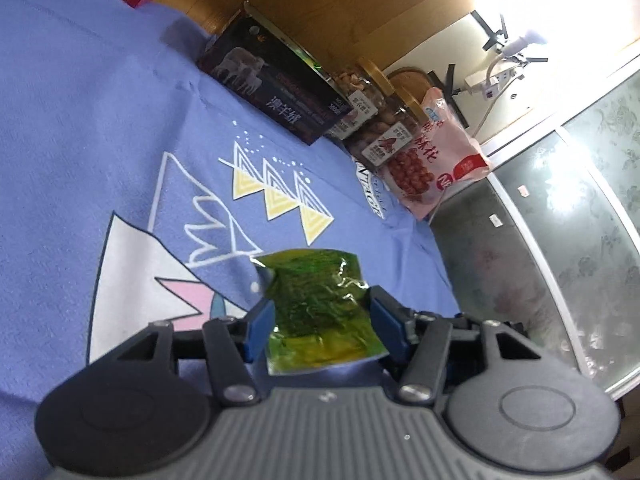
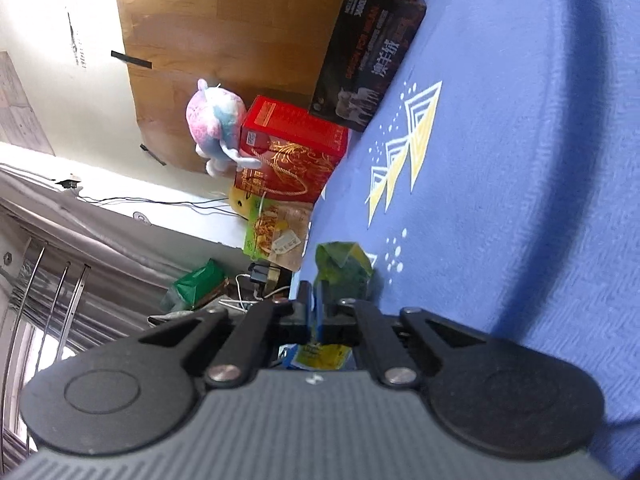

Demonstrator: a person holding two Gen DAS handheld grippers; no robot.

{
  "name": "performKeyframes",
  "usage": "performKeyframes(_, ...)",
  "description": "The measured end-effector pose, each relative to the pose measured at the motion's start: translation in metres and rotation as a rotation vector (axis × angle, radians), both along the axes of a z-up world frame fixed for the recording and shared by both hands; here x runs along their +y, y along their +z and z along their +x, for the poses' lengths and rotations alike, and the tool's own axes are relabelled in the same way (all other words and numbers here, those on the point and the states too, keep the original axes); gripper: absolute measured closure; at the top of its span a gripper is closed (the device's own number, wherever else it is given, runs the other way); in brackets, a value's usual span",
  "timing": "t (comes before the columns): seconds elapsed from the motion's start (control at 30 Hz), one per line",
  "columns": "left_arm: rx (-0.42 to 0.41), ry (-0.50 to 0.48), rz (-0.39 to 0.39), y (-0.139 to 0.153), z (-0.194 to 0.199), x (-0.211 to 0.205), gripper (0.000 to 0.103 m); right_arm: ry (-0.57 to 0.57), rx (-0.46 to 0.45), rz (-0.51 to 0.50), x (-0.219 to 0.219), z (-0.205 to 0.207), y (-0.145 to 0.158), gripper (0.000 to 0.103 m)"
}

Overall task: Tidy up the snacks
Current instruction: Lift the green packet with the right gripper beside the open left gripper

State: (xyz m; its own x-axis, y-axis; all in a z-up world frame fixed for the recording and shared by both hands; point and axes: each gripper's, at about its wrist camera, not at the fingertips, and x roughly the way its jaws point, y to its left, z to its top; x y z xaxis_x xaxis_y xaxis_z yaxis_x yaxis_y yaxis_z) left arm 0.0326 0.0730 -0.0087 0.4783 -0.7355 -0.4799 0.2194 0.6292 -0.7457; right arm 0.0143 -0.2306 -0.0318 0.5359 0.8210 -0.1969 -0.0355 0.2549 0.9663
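the blue-padded fingers (image 1: 262,320) of the left gripper (image 1: 322,320) stand apart, one on each side of a crinkled green and yellow foil snack packet (image 1: 320,312); the pads do not visibly press on it, so the packet sits loose between them. in the right wrist view the right gripper (image 2: 316,312) has its black fingers (image 2: 302,304) clenched together on the edge of the same green packet (image 2: 342,268), which sticks out past the tips towards 12 o'clock.

the packet is over a blue cloth with white and yellow triangle print (image 1: 100,120); whether it rests on the cloth cannot be told. at the cloth's far edge, from 12 towards 2 o'clock in the left wrist view, stand a dark cardboard box with a sheep picture (image 1: 272,88), two clear nut jars with wooden lids (image 1: 372,108) and a pink snack bag with red round pieces printed on it (image 1: 436,156), each touching or just beside the next.

in the right wrist view, at 11 o'clock of the packet, a red box with gold pattern (image 2: 292,152) stands beside the dark box (image 2: 368,52), with a pink and blue plush toy (image 2: 216,124) against it and a green and tan snack bag (image 2: 276,232) just below.
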Motion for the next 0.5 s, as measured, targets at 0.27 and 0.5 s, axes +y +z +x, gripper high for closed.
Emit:
performKeyframes(0.27, 0.034, -0.011, 0.044, -0.01, 0.004, -0.011, 0.049, -0.004, -0.11, -0.312, 0.013, -0.008, 0.024, 0.088)
performKeyframes(0.5, 0.043, -0.013, 0.015, -0.013, 0.004, -0.004, 0.049, 0.014, -0.163, -0.414, 0.023, -0.009, 0.027, 0.091)
